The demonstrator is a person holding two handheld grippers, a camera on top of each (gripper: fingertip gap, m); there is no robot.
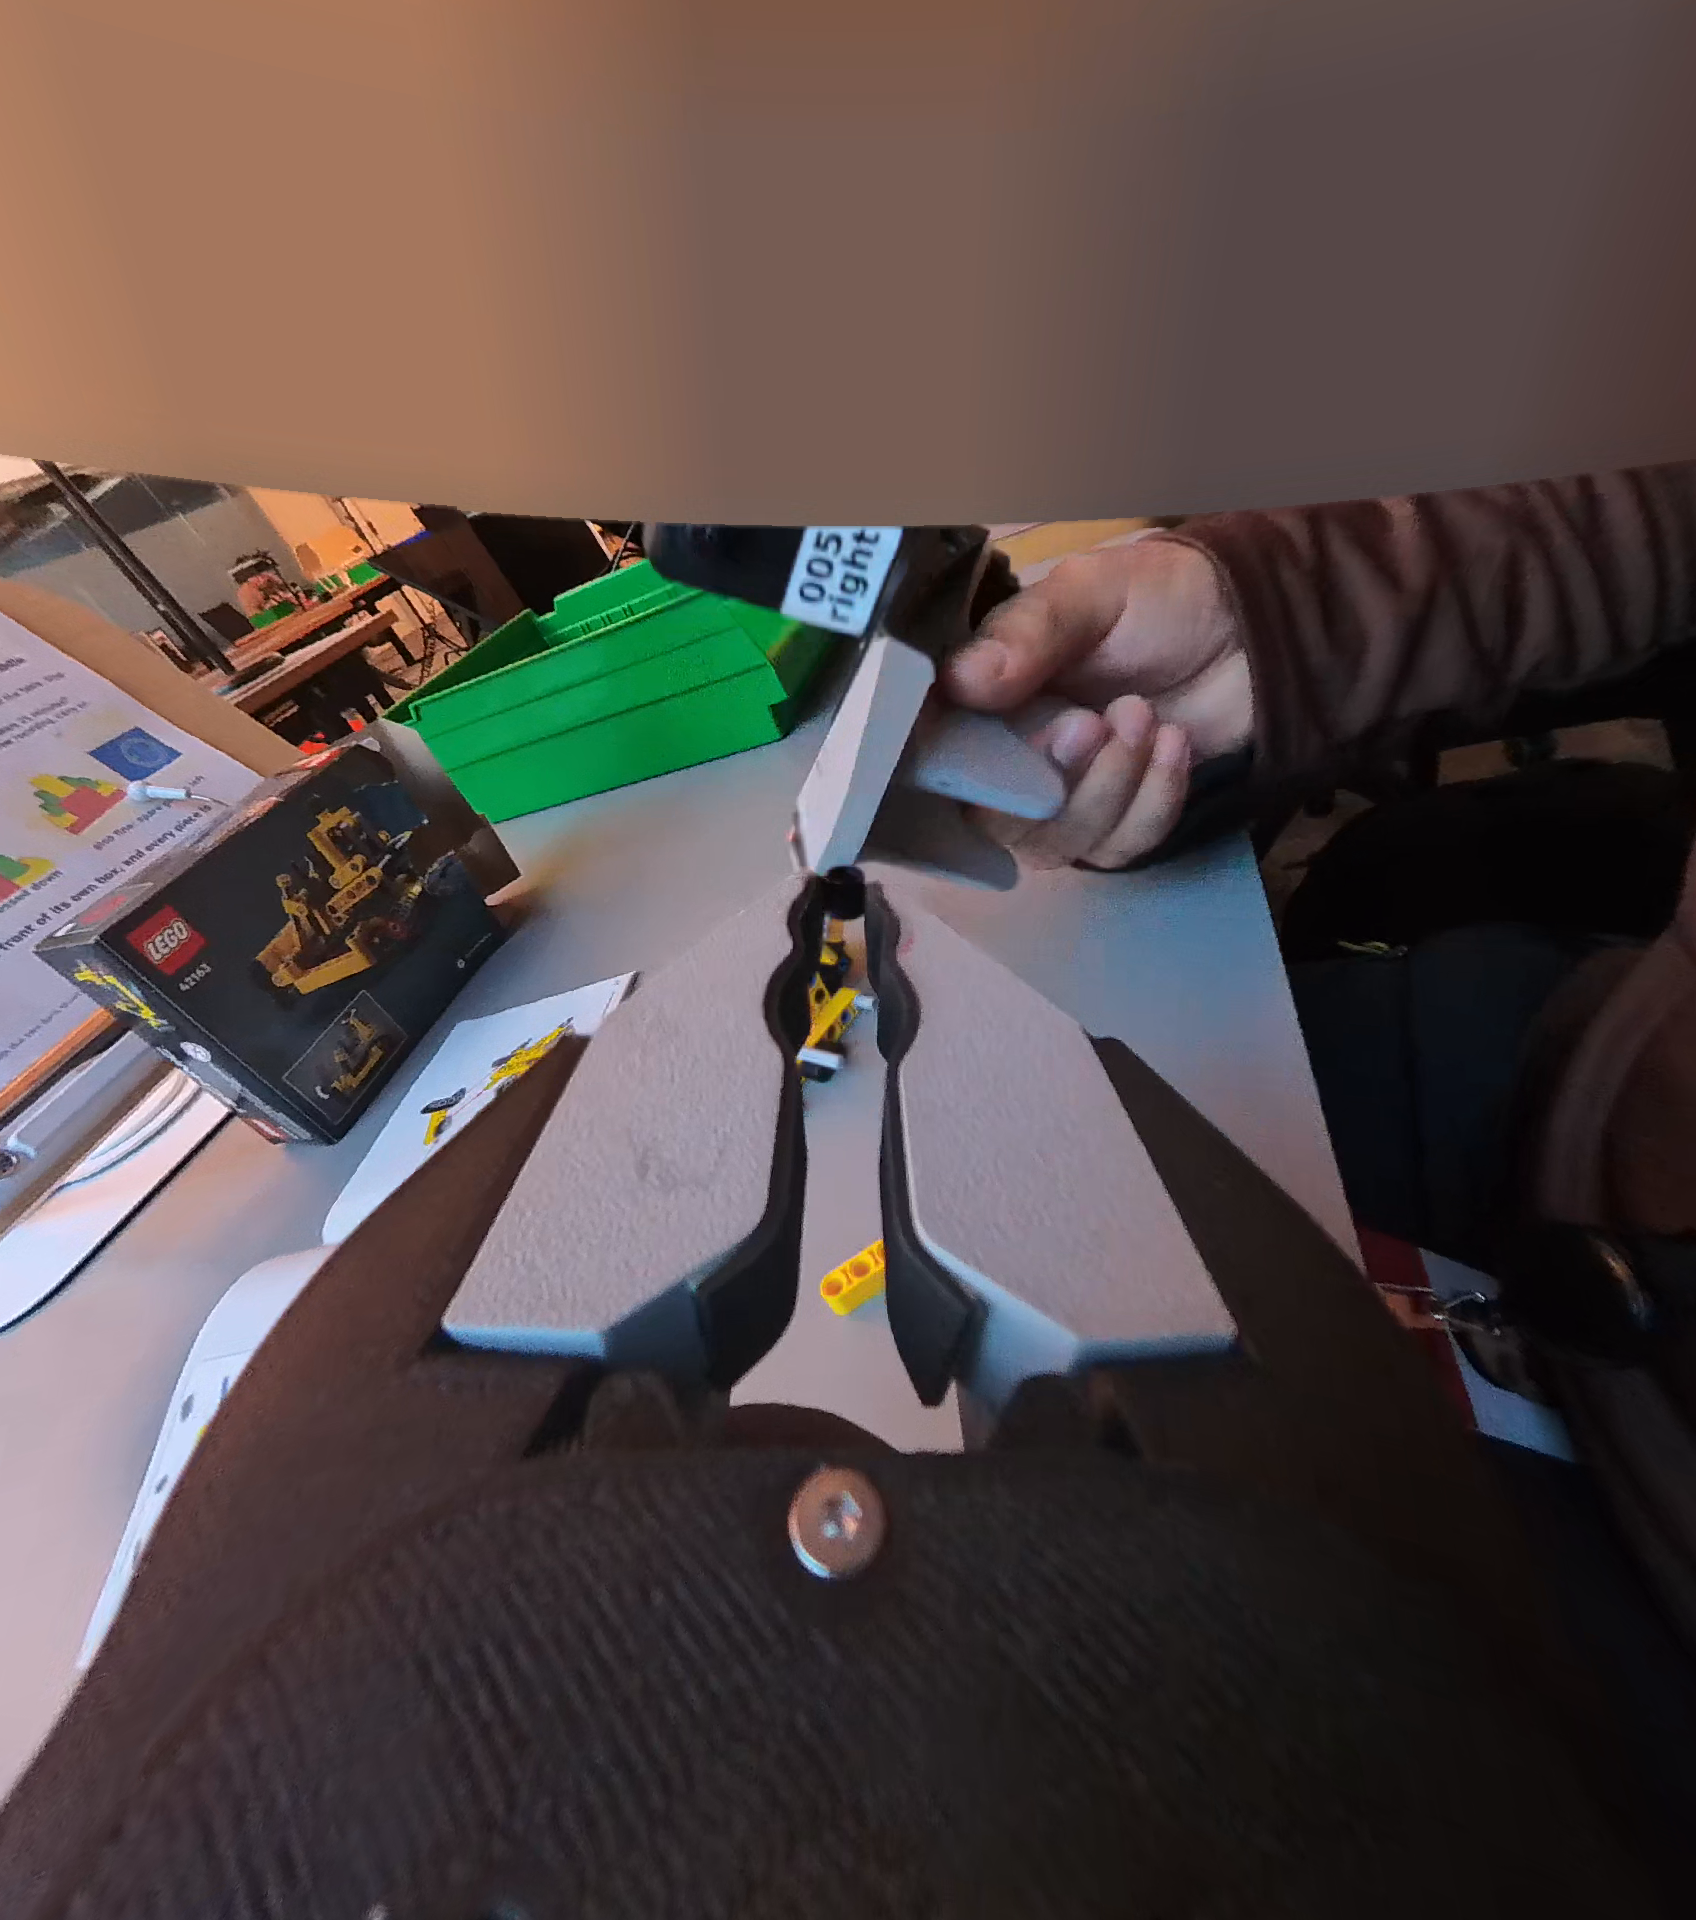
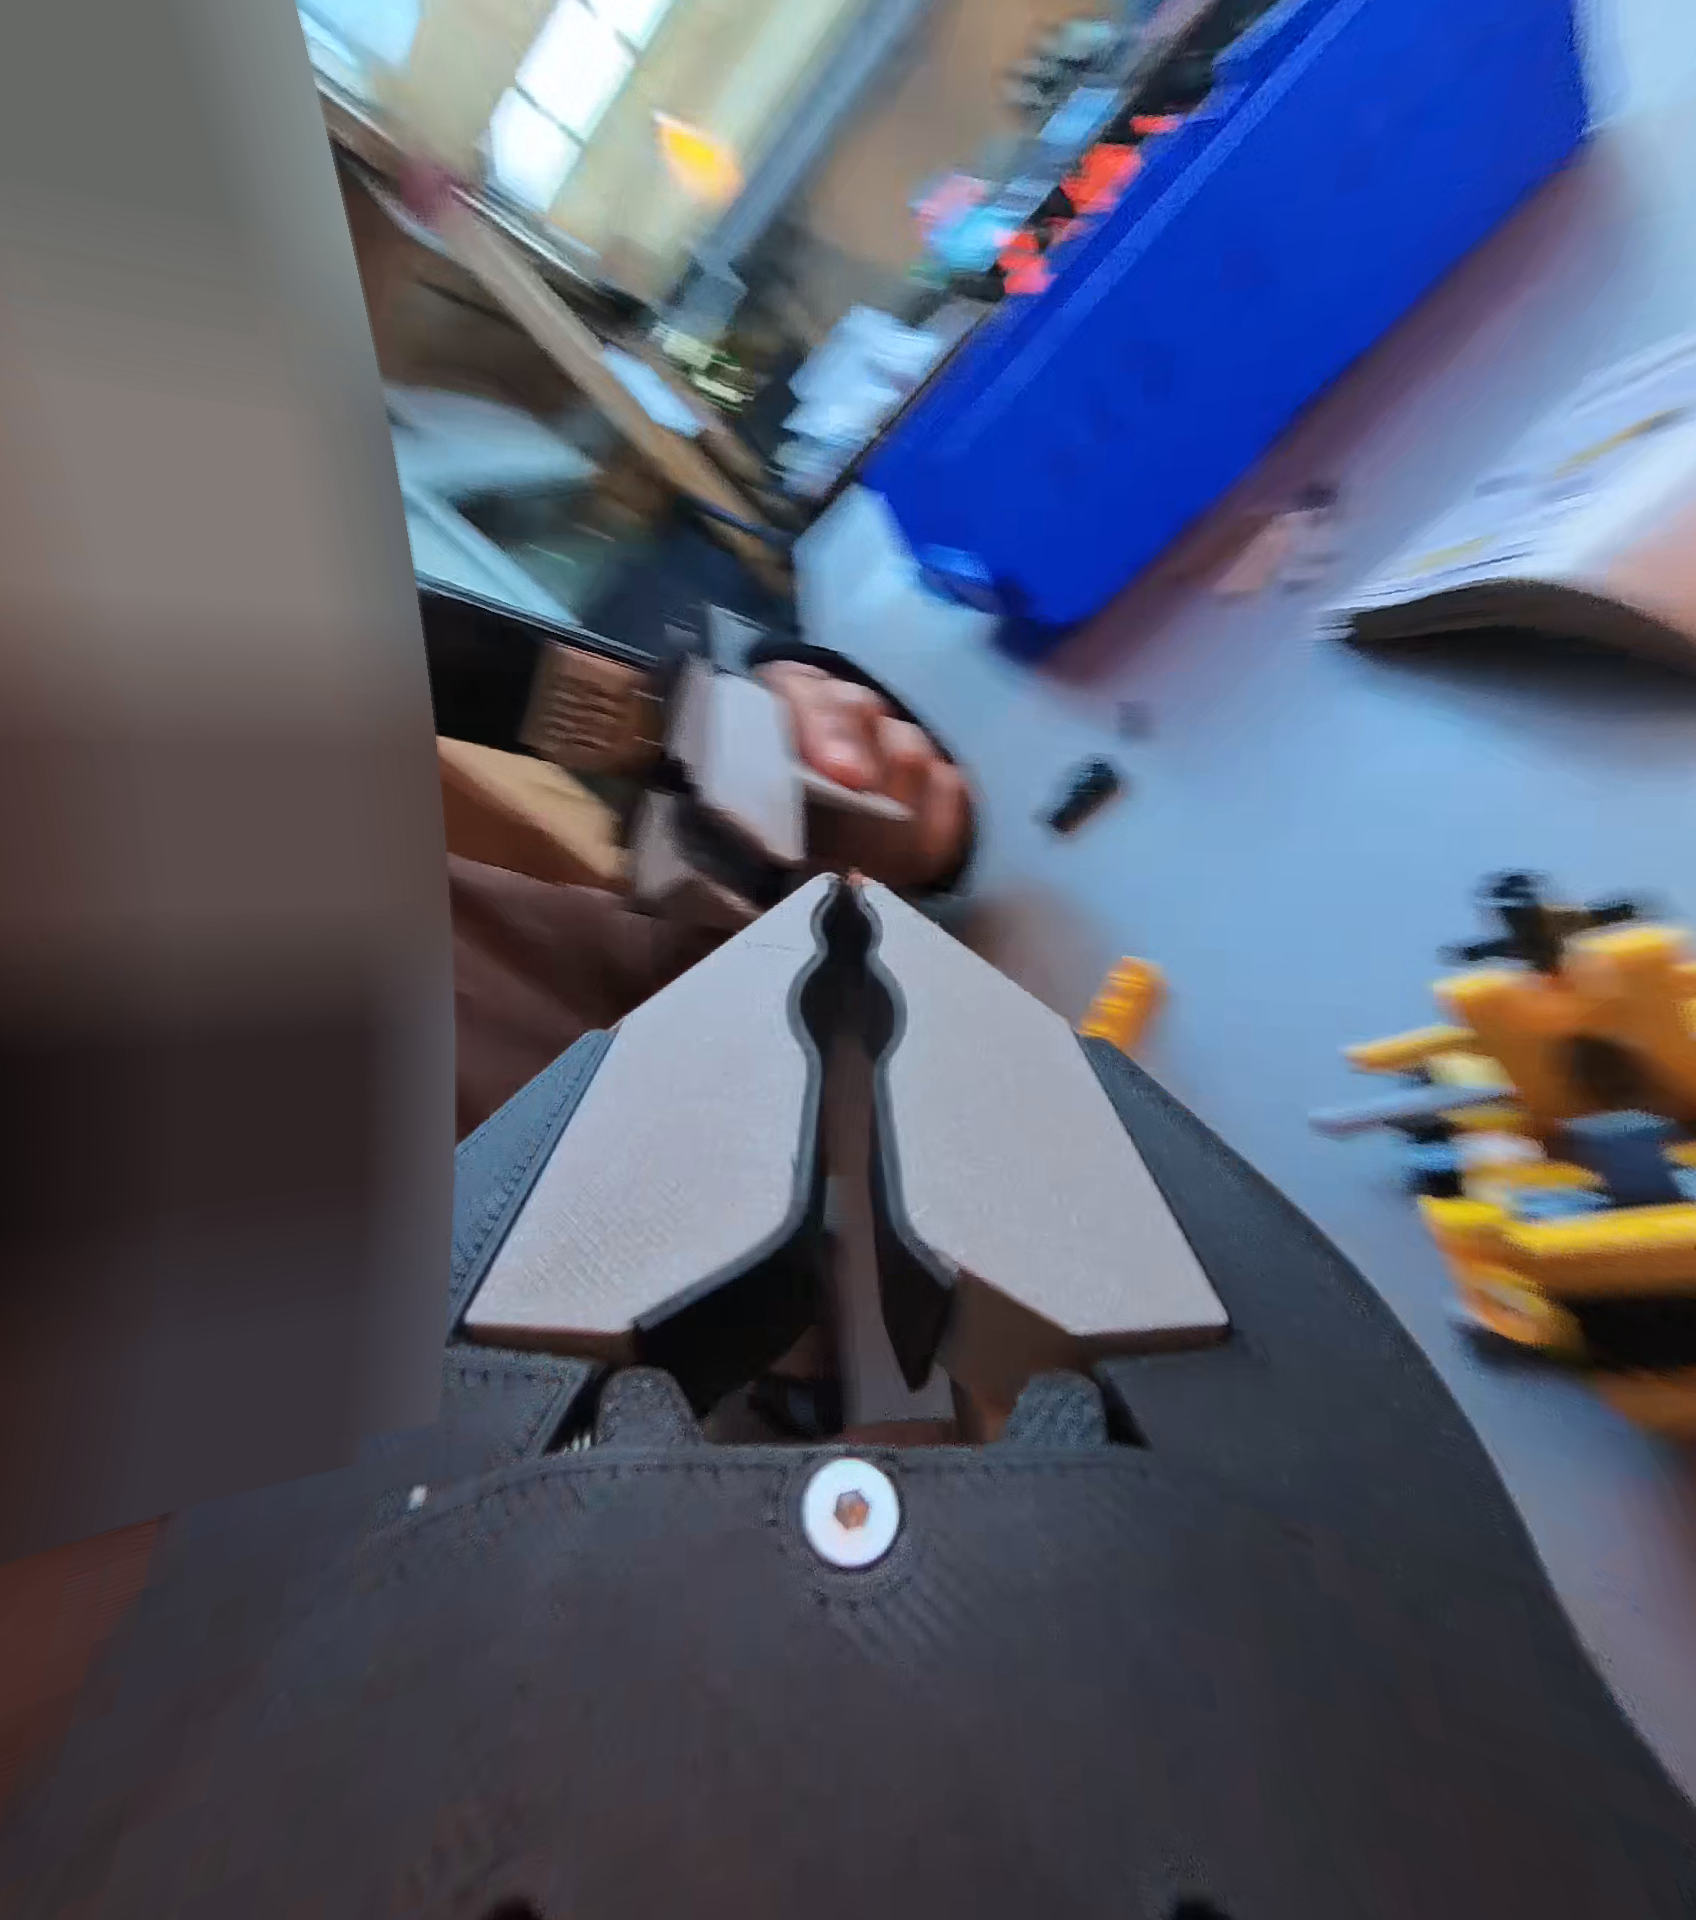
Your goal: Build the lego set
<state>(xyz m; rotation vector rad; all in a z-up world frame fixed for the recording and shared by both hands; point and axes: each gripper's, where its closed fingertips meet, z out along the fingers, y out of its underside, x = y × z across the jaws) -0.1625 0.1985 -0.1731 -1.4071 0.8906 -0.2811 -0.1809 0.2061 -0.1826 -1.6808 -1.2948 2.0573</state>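
Left hand-held gripper (image 1: 839, 896) clenched on a small black pin (image 1: 840, 891) at its tips, 12 o'clock, meeting the right hand-held gripper (image 2: 846, 881), pinched together, contents unclear; yellow lego model (image 2: 1613, 1132) on worktop (image 2: 1343, 852) at right's 3 o'clock.

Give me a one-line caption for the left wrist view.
Left gripper pinches a small black piece beside the right gripper.
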